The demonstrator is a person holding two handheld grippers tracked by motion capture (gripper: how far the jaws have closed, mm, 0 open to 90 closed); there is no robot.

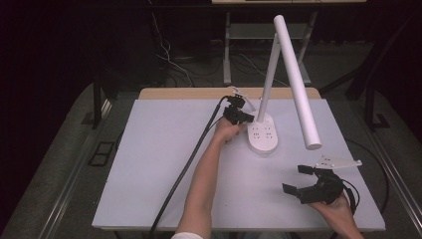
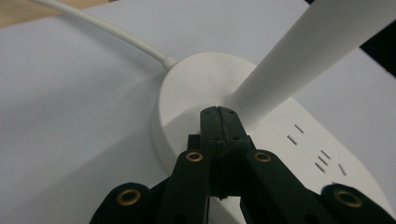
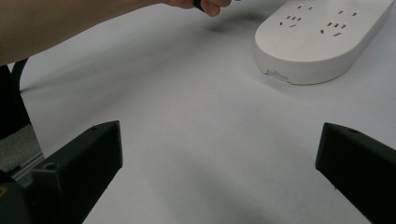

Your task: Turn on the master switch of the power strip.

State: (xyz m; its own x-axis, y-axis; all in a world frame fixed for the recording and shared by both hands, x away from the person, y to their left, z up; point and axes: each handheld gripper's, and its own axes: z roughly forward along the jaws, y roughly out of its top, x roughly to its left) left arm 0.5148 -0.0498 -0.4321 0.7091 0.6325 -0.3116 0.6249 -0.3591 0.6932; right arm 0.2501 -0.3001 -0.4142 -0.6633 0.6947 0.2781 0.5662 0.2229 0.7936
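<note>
High view: white desk lamp (image 1: 278,84) stands at the far middle of my table (image 1: 149,174), its oval base (image 1: 262,133) carrying socket slots, its long tube head (image 1: 297,82) slanting down over the right half. Thin white cord (image 2: 107,28) leaves the back of the base toward the far table edge. Thick black cable (image 1: 186,169) trails from my left gripper (image 1: 247,117) back across the table beside my forearm.

Left gripper view – my left jaws are pressed fully together, nothing between them, tips resting on top of the base right at the foot of the lamp stem (image 2: 299,60). The stem rises just beyond the tips.

Right gripper (image 1: 294,180) sits at the near right of the table, well apart from the lamp – jaws spread wide, holding nothing, bare table between them in the right gripper view.
</note>
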